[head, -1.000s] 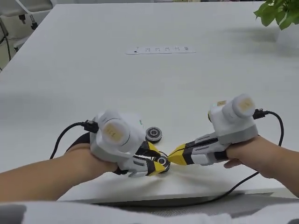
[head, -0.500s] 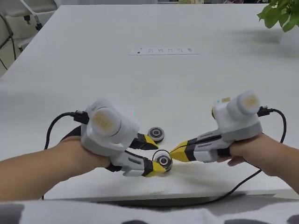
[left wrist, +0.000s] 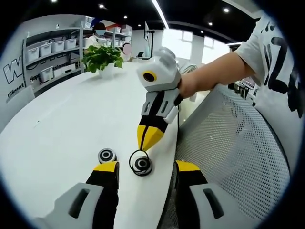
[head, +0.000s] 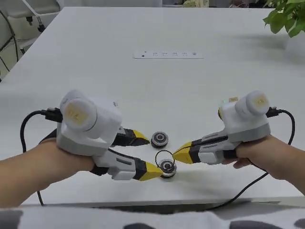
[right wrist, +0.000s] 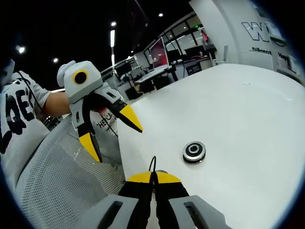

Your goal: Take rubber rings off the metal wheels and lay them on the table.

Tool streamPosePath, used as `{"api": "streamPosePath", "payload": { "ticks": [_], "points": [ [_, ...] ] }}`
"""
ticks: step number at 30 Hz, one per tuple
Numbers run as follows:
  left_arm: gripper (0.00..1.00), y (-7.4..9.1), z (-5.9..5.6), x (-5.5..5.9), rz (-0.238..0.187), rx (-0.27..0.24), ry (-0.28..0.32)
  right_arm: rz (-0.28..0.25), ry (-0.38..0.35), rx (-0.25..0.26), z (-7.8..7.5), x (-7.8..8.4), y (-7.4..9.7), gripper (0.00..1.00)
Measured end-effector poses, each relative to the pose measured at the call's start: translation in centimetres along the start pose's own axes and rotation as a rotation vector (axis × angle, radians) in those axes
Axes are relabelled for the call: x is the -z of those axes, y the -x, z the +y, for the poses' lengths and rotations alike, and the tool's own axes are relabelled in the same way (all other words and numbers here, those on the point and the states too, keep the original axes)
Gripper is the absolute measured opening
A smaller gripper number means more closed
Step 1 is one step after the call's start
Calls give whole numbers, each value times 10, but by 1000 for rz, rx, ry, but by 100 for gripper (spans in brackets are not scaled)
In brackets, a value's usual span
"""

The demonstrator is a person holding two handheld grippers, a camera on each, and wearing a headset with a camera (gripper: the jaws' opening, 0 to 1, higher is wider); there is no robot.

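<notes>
A small metal wheel [head: 167,166] lies near the table's front edge, also seen in the left gripper view [left wrist: 142,165]. A thin black rubber ring [head: 159,153] loops up from it. My right gripper [head: 176,153] is shut on the ring's far side [right wrist: 153,163], just right of the wheel. My left gripper [head: 155,157] is open, with its yellow jaws on either side of the wheel and not touching it [left wrist: 147,165]. A second wheel [head: 159,139] with its black ring on lies a little farther back [right wrist: 194,150].
A white power strip [head: 168,55] lies at mid-table, far from the work. A green plant [head: 287,15] stands at the back right. The table's front edge [head: 143,200] runs just below the wheels. Cables trail from both grippers.
My left gripper has opened, let go of the wheel and drawn back to the left. The wheel now rests on the table, with the ring pulled up from it by the right gripper.
</notes>
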State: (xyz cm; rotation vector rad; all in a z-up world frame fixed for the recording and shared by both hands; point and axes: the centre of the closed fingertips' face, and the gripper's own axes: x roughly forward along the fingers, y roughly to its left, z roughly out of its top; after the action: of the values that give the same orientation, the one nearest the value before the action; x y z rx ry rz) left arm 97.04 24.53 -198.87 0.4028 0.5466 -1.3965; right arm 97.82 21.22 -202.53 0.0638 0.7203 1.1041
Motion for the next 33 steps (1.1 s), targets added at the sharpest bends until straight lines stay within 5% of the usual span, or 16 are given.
{"api": "streamPosePath", "payload": {
  "ticks": [12,33],
  "points": [
    [53,34,7,-4,-47,-66,15,6,28,-13,5,-13,-8,0],
    [62,71,17,14,-71,-168,62,61,75,-58,8,-24,-46,0]
  ]
}}
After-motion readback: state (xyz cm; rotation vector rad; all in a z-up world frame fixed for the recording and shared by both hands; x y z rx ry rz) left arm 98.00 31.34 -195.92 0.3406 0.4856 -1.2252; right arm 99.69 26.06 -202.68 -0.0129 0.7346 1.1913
